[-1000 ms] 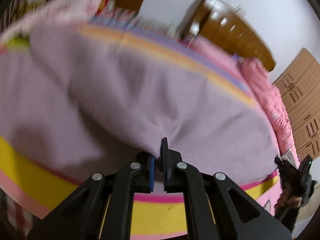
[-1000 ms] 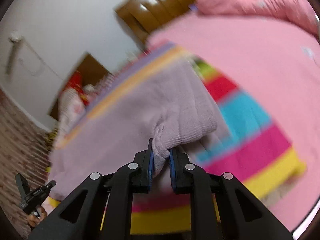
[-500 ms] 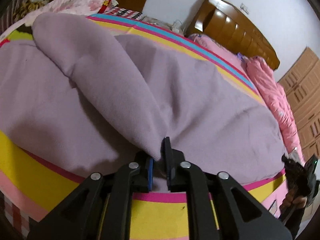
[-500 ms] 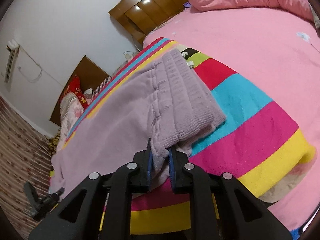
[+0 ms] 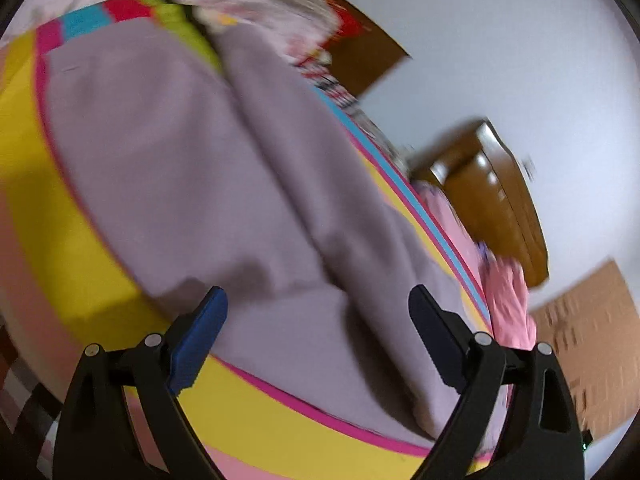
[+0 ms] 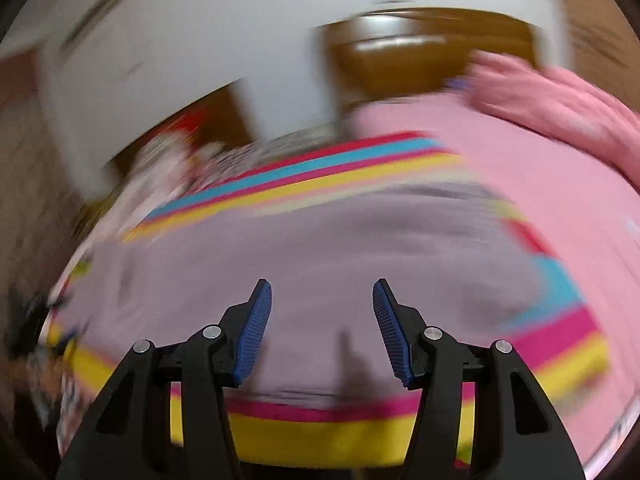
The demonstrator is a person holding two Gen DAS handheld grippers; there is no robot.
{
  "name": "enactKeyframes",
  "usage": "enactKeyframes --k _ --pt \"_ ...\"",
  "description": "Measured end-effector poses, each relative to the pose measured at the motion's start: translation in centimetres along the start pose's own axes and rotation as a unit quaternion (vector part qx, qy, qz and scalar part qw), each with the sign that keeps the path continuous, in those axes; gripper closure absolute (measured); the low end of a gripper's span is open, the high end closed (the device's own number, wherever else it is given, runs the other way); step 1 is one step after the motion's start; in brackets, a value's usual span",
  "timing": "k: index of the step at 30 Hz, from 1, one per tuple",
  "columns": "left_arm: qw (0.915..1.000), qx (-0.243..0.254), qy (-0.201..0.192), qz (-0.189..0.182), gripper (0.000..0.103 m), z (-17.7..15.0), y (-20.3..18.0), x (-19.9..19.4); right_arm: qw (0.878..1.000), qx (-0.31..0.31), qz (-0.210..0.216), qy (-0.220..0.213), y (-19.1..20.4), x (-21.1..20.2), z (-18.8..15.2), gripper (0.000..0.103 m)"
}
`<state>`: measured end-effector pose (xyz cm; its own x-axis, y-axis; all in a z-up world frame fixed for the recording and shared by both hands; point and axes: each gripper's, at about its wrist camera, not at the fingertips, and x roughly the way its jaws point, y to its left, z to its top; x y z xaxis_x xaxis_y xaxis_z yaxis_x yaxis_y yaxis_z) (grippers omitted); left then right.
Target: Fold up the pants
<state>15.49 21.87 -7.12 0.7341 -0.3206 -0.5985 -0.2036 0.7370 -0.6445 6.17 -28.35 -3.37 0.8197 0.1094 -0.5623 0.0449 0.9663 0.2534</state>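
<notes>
With the lilac pants (image 5: 248, 200) lying flat on the striped bed (image 5: 52, 216), both tongs are opening, left tongs (image 5: 316, 312) wide, right tongs (image 6: 322, 320) half-spread, nothing pinched; best lift clear without snagging fabric.

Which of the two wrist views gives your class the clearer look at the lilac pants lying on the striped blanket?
The left wrist view: the pants fill most of it, with folds and edges readable despite some blur. The right wrist view shows the pants only as a heavily smeared lilac patch on the striped blanket.
</notes>
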Motion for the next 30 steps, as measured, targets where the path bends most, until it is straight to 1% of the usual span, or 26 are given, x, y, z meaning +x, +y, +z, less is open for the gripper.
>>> enactKeyframes --k 1,2,3,5,6,7,8,9,10,11,13,15,17,19,21,24,26,27,28,29,30 --pt "1.0000 -0.003 -0.005 0.007 0.011 0.3 0.5 -0.2 0.999 -0.027 0.026 0.009 2.4 0.9 0.1 0.052" --pt "0.9999 -0.005 -0.011 0.012 0.011 0.7 1.0 -0.5 0.995 -0.071 0.070 0.023 6.2 2.4 0.3 0.055" --pt "0.9997 -0.006 -0.015 0.016 0.011 0.9 1.3 -0.7 0.990 -0.102 0.097 0.031 8.9 3.2 0.4 0.056" --pt "0.9990 0.004 -0.026 0.037 0.011 1.4 1.8 -1.4 0.967 -0.196 0.156 0.045 16.7 5.8 0.5 0.058" --pt "0.9984 0.010 -0.028 0.048 0.011 1.6 1.8 -1.5 0.957 -0.227 0.174 0.045 19.2 6.7 0.5 0.058" --pt "0.9969 0.021 -0.030 0.070 0.011 1.7 2.1 -1.8 0.942 -0.269 0.197 0.046 22.8 8.2 0.6 0.058" --pt "0.9946 0.032 -0.032 0.093 0.011 1.9 2.3 -2.2 0.928 -0.299 0.214 0.053 25.8 9.7 0.8 0.058" --pt "0.9925 0.040 -0.036 0.109 0.011 2.0 2.7 -2.7 0.919 -0.317 0.226 0.058 27.8 11.0 1.1 0.058" --pt "0.9912 0.044 -0.041 0.118 0.011 1.9 2.9 -3.2 0.907 -0.337 0.243 0.065 30.6 13.0 1.6 0.058" --pt "0.9899 0.045 -0.045 0.127 0.010 1.9 3.3 -3.7 0.900 -0.349 0.250 0.075 32.7 14.7 2.0 0.059" --pt "0.9884 0.046 -0.050 0.136 0.009 2.0 4.7 -5.1 0.887 -0.376 0.251 0.095 37.1 18.6 3.0 0.063" --pt "0.9873 0.041 -0.055 0.143 0.008 1.8 5.6 -6.2 0.881 -0.379 0.259 0.117 41.1 22.7 4.5 0.064" --pt "0.9868 0.032 -0.057 0.148 0.007 1.6 6.9 -7.5 0.879 -0.369 0.269 0.140 43.6 25.7 5.5 0.064" --pt "0.9868 0.022 -0.055 0.151 0.007 1.3 7.8 -8.3 0.881 -0.357 0.266 0.161 47.3 29.0 6.4 0.064" --pt "0.9873 0.016 -0.050 0.150 0.007 0.9 8.1 -8.5 0.882 -0.356 0.258 0.172 49.7 31.5 6.8 0.064" --pt "0.9866 0.011 -0.048 0.156 0.007 0.4 9.0 -8.8 0.882 -0.368 0.235 0.175 52.6 34.0 6.5 0.064" --pt "0.9862 0.011 -0.044 0.159 0.007 0.0 9.5 -9.1 0.879 -0.388 0.210 0.182 53.8 36.0 5.7 0.064" --pt "0.9859 0.011 -0.042 0.162 0.007 -0.1 9.7 -9.2 0.873 -0.407 0.187 0.193 54.4 37.3 4.9 0.064" --pt "0.9855 0.011 -0.042 0.164 0.007 -0.4 9.9 -9.3 0.866 -0.427 0.171 0.194 54.5 38.0 4.3 0.064" --pt "0.9852 0.011 -0.040 0.166 0.007 -0.5 10.2 -9.3 0.862 -0.441 0.169 0.187 54.4 38.2 3.9 0.064" --pt "0.9850 0.011 -0.039 0.168 0.007 -0.5 10.3 -9.3 0.860 -0.445 0.171 0.182 54.1 38.3 3.6 0.066"
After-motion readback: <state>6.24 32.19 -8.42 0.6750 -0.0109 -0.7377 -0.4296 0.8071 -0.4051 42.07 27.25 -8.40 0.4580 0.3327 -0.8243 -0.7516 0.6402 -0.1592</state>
